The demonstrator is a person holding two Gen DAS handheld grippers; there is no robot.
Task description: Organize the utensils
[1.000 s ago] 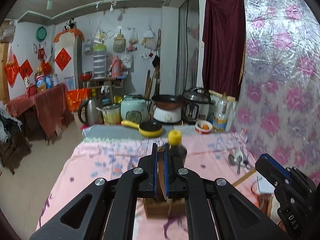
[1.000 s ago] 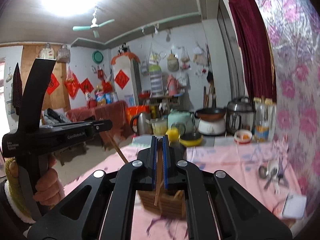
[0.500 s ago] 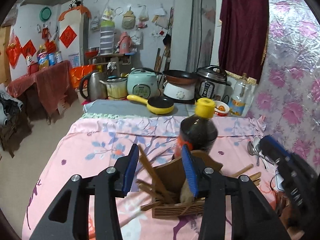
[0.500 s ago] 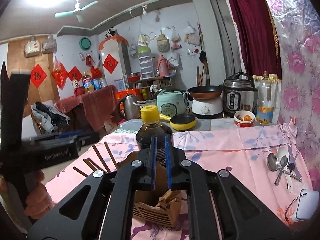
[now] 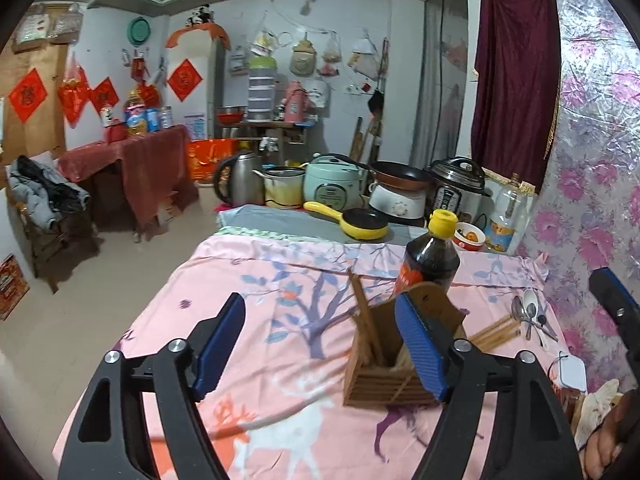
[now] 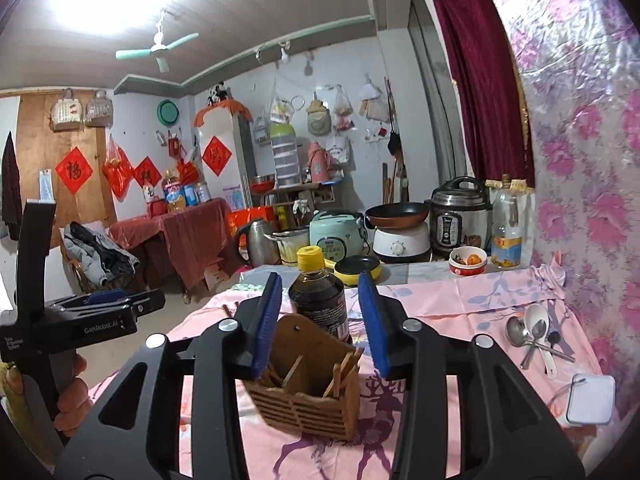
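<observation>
The left claw (image 5: 320,350) was opening, nothing between its blue pads. The slatted wooden utensil holder (image 6: 308,396) with brown chopsticks (image 6: 342,372) stood on the pink flowered worktop (image 5: 256,280), before a dark sauce bottle (image 6: 320,300). The right claw (image 6: 320,320) was opening above the holder, gripping nothing. Metal spoons (image 6: 532,336) lay further right.

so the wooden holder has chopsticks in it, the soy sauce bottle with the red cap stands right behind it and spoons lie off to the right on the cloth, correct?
Not quite: the cap on the soy sauce bottle is yellow, not red, as the right wrist view shows. The rest holds: chopsticks stand in the wooden holder, and the spoons lie to its right on the cloth.
</observation>
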